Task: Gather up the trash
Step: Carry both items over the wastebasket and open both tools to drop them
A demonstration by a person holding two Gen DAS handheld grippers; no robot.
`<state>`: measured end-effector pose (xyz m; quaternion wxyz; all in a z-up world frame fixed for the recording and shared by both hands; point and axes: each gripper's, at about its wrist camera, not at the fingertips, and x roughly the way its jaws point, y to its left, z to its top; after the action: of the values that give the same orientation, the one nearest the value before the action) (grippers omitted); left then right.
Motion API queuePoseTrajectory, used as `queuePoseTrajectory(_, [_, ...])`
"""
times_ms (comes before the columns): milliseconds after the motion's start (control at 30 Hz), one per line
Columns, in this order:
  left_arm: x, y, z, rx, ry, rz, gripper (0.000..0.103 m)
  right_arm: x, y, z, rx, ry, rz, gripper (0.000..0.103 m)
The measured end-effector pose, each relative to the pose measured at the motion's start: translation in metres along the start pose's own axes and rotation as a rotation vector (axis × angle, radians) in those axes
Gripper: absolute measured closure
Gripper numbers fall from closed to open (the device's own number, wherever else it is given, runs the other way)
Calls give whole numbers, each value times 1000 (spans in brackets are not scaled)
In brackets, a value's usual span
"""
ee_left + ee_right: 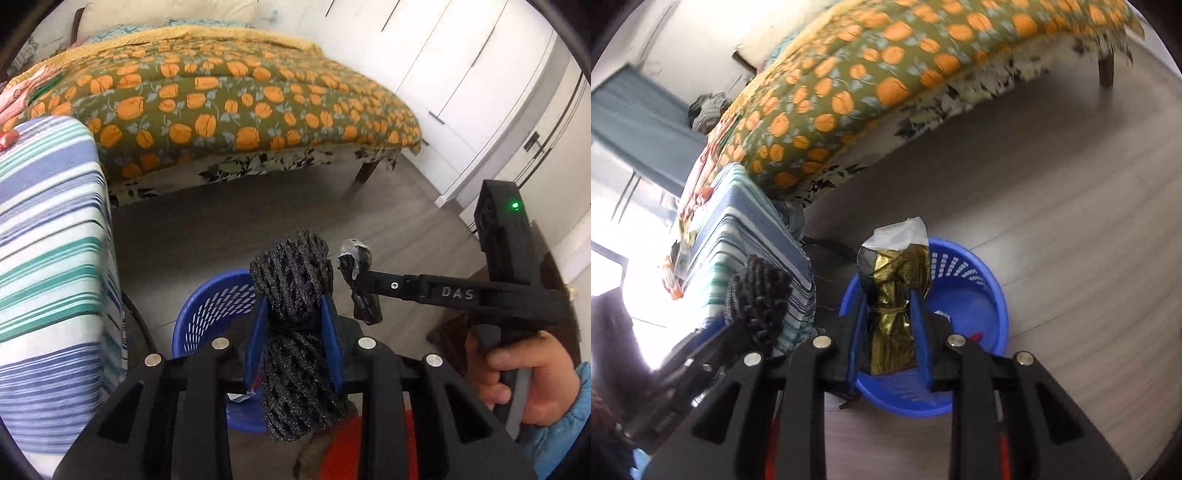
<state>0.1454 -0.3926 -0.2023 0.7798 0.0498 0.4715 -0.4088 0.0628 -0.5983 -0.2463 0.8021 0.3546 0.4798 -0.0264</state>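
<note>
My left gripper (pixel 294 312) is shut on a black foam net sleeve (pixel 295 332), held above a blue plastic basket (pixel 207 314) on the floor. My right gripper (pixel 891 314) is shut on a crumpled gold and black wrapper (pixel 895 295) and holds it over the near rim of the same blue basket (pixel 964 295). The right gripper also shows in the left wrist view (pixel 360 282) with the wrapper (pixel 356 266), to the right of the net sleeve. The left gripper's net sleeve shows in the right wrist view (pixel 761 291) at left.
A striped cloth-covered surface (pixel 48 258) stands at left, close to the basket. A bed with an orange-patterned quilt (pixel 221 96) lies behind. White wardrobe doors (pixel 461 74) are at right. Grey wood floor (pixel 1052 221) surrounds the basket. Small scraps lie inside the basket (pixel 975 336).
</note>
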Motion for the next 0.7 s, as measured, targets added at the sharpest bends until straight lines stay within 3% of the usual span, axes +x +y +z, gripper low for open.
queuePoseTrajectory(133, [22, 5, 2, -12, 13, 21, 71, 10, -8, 5, 33, 17, 22, 75])
queuePoseTrajectory(200, [32, 7, 2, -12, 19, 28, 67, 15, -11, 8, 46, 23, 30, 54])
queuePoseTrajectory(233, [37, 7, 3, -13, 20, 34, 60, 17, -12, 9, 56, 20, 32, 45])
queuePoseTrajectory(333, [44, 8, 4, -24, 20, 35, 44, 17, -15, 11, 75, 14, 41, 45])
queuePoseTrajectory(500, [28, 2, 5, -16, -33, 32, 28, 5, -16, 15, 84, -36, 43, 45])
queuePoseTrajectory(600, [2, -3, 4, -3, -87, 40, 20, -7, -7, 15, 35, -92, -3, 44])
queuePoseTrajectory(700, [-35, -2, -1, 8, -162, 72, 12, -21, 11, 12, -50, -164, -64, 35])
